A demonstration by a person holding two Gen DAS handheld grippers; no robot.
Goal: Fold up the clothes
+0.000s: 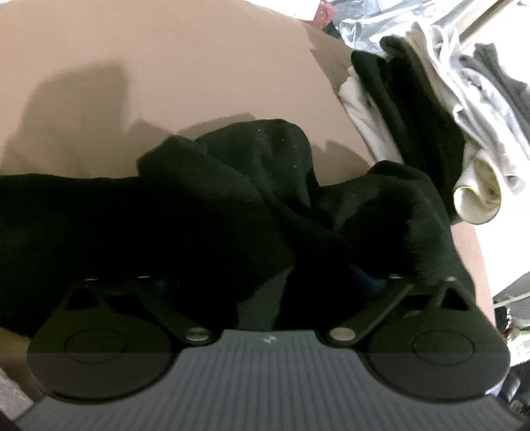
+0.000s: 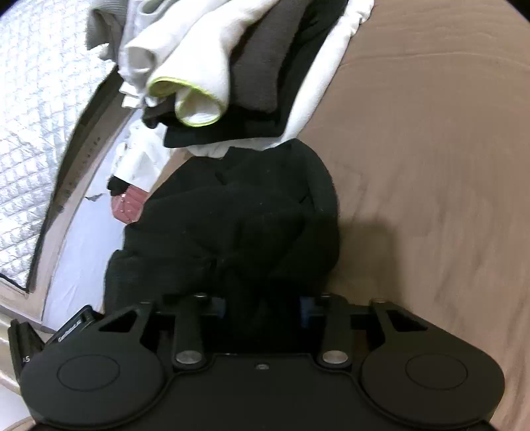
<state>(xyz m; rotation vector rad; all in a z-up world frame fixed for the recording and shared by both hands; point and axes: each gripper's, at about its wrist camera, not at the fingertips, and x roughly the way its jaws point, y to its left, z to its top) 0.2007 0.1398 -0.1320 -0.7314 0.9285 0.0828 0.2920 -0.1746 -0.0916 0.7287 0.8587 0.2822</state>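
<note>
Left wrist view. My left gripper (image 1: 265, 278) sits low over a black garment (image 1: 205, 212) that lies bunched on a tan sheet (image 1: 165, 66). The cloth covers the whole front of the gripper, so my left fingers are hidden; the linkage arms stand spread, but I cannot tell whether the fingers hold any cloth. The garment runs from the left edge of the view across to a raised fold at the right. Behind that fold, touching or just beside it, is a stack of folded clothes (image 1: 414, 109): black, white and grey pieces, with a white piece whose yellow-green hem faces me. No box, basket or other container shows; the clothes lie straight on the sheet.

Right wrist view. My right gripper (image 2: 261, 305) is likewise buried at the tip in the black garment (image 2: 238, 212), which heaps up directly in front of it. Cloth lies between the two blue finger pads; whether they pinch it I cannot tell. The stack (image 2: 251, 66) sits just beyond the garment, its bottom white layer touching the black cloth.

Seen only here: a quilted white surface (image 2: 29, 132) at the left, a dark strip (image 2: 69, 165) beside it, and a small reddish item (image 2: 127, 205) at the garment's left edge. Seen only in the left view: crumpled clear plastic (image 1: 361, 23) beyond the stack.
</note>
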